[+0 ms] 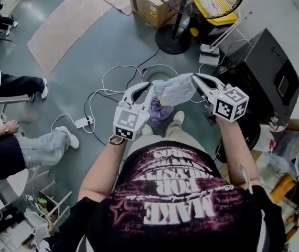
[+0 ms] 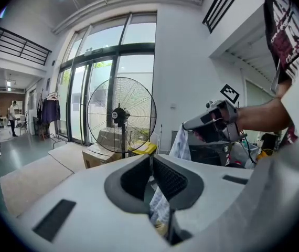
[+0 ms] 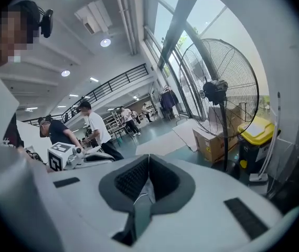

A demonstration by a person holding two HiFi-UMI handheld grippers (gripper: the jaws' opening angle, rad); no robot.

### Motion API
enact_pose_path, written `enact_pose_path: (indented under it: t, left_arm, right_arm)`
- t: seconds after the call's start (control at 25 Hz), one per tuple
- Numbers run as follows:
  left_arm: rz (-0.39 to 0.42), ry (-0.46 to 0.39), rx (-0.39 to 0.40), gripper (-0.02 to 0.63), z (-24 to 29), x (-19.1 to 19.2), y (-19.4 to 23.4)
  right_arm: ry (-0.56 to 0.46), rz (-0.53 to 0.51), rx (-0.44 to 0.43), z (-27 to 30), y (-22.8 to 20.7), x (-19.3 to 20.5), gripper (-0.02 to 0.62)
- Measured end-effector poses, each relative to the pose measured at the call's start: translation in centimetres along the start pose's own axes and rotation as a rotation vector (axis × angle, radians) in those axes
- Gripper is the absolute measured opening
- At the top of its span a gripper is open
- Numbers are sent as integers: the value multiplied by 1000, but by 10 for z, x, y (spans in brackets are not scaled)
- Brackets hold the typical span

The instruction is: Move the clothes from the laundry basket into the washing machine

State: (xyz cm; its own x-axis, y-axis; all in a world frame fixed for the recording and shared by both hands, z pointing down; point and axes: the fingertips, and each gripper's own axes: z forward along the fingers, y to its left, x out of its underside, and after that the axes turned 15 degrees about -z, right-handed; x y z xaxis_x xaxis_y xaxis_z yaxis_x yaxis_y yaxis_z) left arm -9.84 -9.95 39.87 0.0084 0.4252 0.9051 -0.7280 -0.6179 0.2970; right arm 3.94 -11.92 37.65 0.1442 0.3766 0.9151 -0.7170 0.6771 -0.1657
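Both clamped tight on pale garment, left gripper, right gripper, garment's lower end hidden.

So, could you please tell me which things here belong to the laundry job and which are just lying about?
Job: pale cloth, held by left gripper and right gripper; purple garment beneath.
Lying about: fan, cardboard box, yellow bin, power strip, mat.
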Motion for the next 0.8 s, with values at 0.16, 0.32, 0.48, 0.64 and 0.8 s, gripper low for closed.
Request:
enact_pose_path:
  t: [0.16,0.32,0.48,0.64,0.8]
  left_arm:
    - [-1,14,22,16,4,5,-5]
    - [-12,40,54,72,6,14,-10]
    - [-17,48,80,107,10,17,-15]
    - [-13,71,127,162,14,21,-24]
    - [5,105,155,193,21,27,-32]
  right_arm:
    - [-41,-14,8,-9,2,-24,8]
    - [-78,-43,15,-19,6,-52,8]
    - [-112,-73,9,-26,12,-78,8]
    - [-161,-95,1,-34,20,-104,9]
    - [-213,-98,-32,-43,29,-130,9]
